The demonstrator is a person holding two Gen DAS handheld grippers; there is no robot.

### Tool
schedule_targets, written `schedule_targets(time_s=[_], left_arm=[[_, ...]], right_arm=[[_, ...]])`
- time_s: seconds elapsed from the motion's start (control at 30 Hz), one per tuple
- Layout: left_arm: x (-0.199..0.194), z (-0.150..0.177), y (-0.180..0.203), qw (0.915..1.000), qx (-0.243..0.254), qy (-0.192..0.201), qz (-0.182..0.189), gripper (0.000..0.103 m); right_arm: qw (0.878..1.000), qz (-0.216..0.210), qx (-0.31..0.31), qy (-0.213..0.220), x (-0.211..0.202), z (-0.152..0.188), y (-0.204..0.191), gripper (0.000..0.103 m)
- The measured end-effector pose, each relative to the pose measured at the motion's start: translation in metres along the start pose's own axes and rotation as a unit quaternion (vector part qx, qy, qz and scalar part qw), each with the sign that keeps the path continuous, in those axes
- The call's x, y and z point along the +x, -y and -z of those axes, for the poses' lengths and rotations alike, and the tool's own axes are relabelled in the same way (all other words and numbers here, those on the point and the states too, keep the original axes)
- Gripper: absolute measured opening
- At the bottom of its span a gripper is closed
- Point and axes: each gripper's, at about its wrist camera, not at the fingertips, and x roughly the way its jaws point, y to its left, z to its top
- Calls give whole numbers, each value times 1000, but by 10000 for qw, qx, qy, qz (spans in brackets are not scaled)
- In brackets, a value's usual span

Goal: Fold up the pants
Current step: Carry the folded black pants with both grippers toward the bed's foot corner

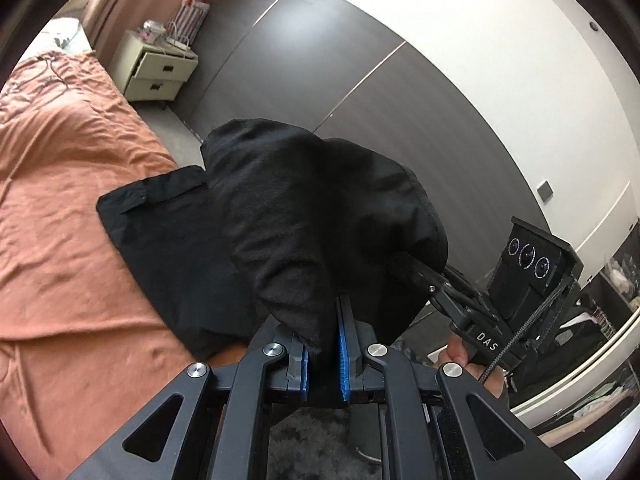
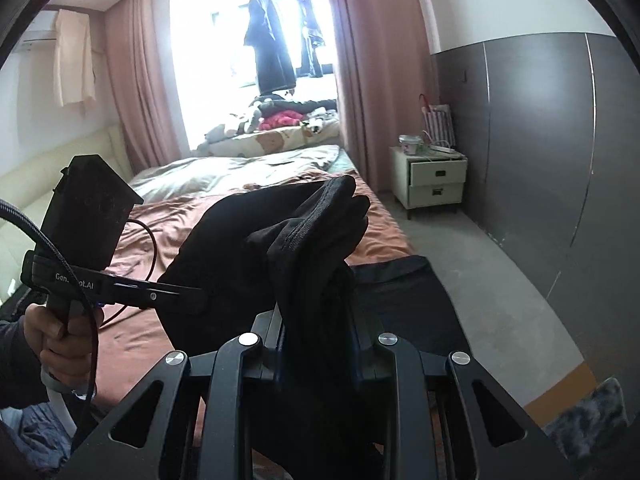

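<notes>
Over the edge of a bed, in the left wrist view, black pants are seen pinched between the nearly closed jaws of the left gripper, one end lifted so it can apparently be carried over the part lying flat on the rust-coloured sheet. Grey wall panels and a cream nightstand are shown behind. In the right wrist view, a bunched fold of the same pants is gripped in the narrowly closed jaws of the right gripper, raised level with its partner. A bright window and pink curtains are shown beyond.
</notes>
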Motion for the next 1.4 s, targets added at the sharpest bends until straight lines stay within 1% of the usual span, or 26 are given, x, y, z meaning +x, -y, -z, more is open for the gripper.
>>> schedule_targets(time_s=[0.17,0.33,0.43,0.6,0.7,0.87,0.93,0.97,1.0,1.03,1.07,1.1,1.13,1.2,1.27,1.33,1.4], left_arm=[[29,-16,-24,9999,-140,-95,-3,12],[57,-27,-53,9992,-357,-185,-73,12],[74,-32,-72,9984,-517,-230,-58,12],[95,-37,-94,9971,-689,-333,12,11],[99,-43,-102,9968,-745,-283,94,12],[96,-48,-115,9969,-766,-136,117,12],[97,-51,-122,9970,-775,-58,11,13],[97,-52,-125,9970,-760,-12,-158,14],[98,-52,-129,9966,-754,-26,-344,29],[102,-51,-137,9953,-820,-145,-493,56],[106,-50,-144,9934,-941,-273,-599,68],[108,-48,-153,9909,-1092,-362,-699,78],[108,-45,-160,9895,-1169,-356,-768,78],[108,-43,-172,9879,-1214,-346,-905,78],[106,-43,-185,9859,-1401,-280,-871,78],[104,-44,-196,9844,-1567,-173,-786,78],[101,-47,-206,9828,-1654,-85,-822,75]], right_arm=[[9998,62,-44,-173,24,-4,5,21],[9991,215,-122,-334,45,-5,4,20],[9986,255,-81,-451,61,-6,6,20],[9971,332,-125,-679,73,-11,9,19],[9965,335,-97,-762,80,-21,13,19],[9962,320,-186,-794,89,-37,15,19],[9957,361,-249,-813,98,-41,14,20],[9958,369,-254,-797,103,-44,13,22],[9957,377,-233,-811,109,-44,14,26],[9950,401,-196,-893,116,-40,14,34],[9934,495,-173,-1017,122,-38,15,37],[9918,640,-136,-1096,126,-34,16,38],[9912,694,-63,-1124,126,-31,18,38],[9921,610,215,-1079,118,-25,23,38],[9919,627,383,-1039,108,-21,24,38],[9913,665,416,-1053,102,-16,23,38],[9912,601,516,-1059,92,-9,22,38]])
